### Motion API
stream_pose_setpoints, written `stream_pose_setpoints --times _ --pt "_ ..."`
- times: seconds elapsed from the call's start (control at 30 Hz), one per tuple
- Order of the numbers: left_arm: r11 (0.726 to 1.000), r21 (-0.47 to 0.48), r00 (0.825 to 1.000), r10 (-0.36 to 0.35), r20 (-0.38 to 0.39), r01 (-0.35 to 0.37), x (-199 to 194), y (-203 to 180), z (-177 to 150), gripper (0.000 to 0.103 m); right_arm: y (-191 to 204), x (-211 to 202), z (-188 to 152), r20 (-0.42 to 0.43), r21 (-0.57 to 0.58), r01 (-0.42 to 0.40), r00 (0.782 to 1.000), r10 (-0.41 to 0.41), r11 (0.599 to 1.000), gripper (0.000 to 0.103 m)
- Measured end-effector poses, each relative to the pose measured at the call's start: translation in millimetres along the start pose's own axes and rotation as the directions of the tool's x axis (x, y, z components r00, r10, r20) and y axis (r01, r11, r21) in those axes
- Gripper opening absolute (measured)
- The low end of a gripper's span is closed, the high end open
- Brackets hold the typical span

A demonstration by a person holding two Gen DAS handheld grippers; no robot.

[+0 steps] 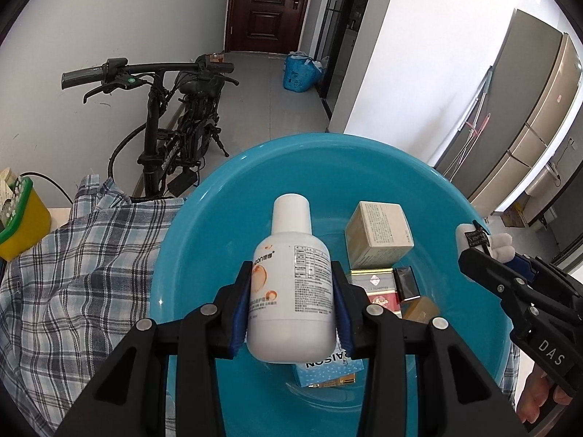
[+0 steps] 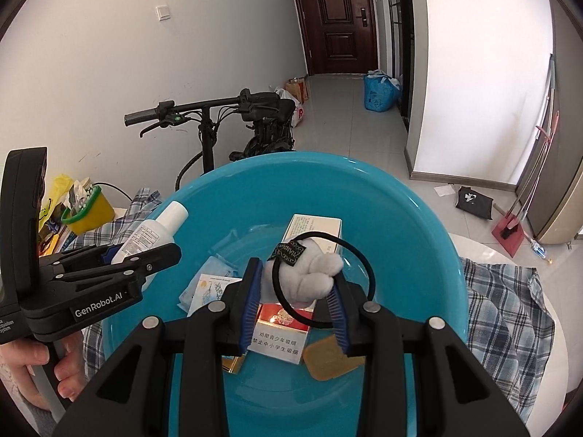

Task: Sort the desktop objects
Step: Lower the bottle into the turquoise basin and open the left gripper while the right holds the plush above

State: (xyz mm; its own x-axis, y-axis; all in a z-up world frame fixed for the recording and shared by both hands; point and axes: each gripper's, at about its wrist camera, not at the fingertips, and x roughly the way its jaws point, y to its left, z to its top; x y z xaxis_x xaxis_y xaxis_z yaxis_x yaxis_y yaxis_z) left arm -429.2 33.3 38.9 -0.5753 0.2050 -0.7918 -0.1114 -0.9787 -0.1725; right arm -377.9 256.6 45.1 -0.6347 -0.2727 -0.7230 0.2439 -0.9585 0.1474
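My left gripper [image 1: 291, 291] is shut on a white lotion bottle [image 1: 291, 284] and holds it above the blue basin [image 1: 204, 218]. My right gripper [image 2: 297, 291] is shut on a white plush hair tie [image 2: 309, 276] with a black elastic loop, also above the basin [image 2: 419, 218]. In the basin lie a beige box [image 1: 379, 233], a red cigarette pack [image 2: 280, 335], a light blue packet [image 2: 204, 287] and a small gold box [image 2: 328, 360]. The right gripper also shows in the left wrist view [image 1: 484, 251], and the left gripper in the right wrist view [image 2: 153, 255].
The basin stands on a blue plaid cloth [image 1: 73, 284] over a white table [image 2: 510, 251]. A yellow container [image 1: 22, 225] with a green rim sits at the left. A black bicycle [image 1: 175, 123] stands behind the table on the tiled floor.
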Motion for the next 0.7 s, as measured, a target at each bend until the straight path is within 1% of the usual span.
stream_pose_setpoints --times 0.07,0.17,0.27,0.5,0.7 --pt "1.000 0.006 1.000 0.002 0.001 -0.002 -0.3 -1.9 -0.2 0.042 -0.3 -0.5 0.0 0.004 -0.001 0.007 1.000 -0.007 1.000 0.033" --pt "1.000 0.019 1.000 0.002 -0.007 -0.002 1.4 -5.9 -1.4 0.042 0.4 -2.0 2.5 0.016 -0.008 0.039 0.999 -0.038 0.999 0.033" --pt "1.000 0.031 1.000 0.002 -0.017 -0.001 4.2 -9.2 -2.6 0.042 -0.8 -2.7 3.8 0.017 -0.001 0.026 1.000 -0.026 1.000 0.033" --pt "0.999 0.052 0.998 0.008 -0.055 -0.005 16.3 -14.7 -6.4 0.042 -1.1 6.4 4.4 0.001 0.001 0.036 0.999 -0.036 0.999 0.033" --pt "0.999 0.043 0.997 0.013 -0.081 -0.010 23.2 -12.2 -7.2 0.042 1.2 7.8 3.2 -0.004 -0.009 0.034 0.999 -0.034 0.999 0.033"
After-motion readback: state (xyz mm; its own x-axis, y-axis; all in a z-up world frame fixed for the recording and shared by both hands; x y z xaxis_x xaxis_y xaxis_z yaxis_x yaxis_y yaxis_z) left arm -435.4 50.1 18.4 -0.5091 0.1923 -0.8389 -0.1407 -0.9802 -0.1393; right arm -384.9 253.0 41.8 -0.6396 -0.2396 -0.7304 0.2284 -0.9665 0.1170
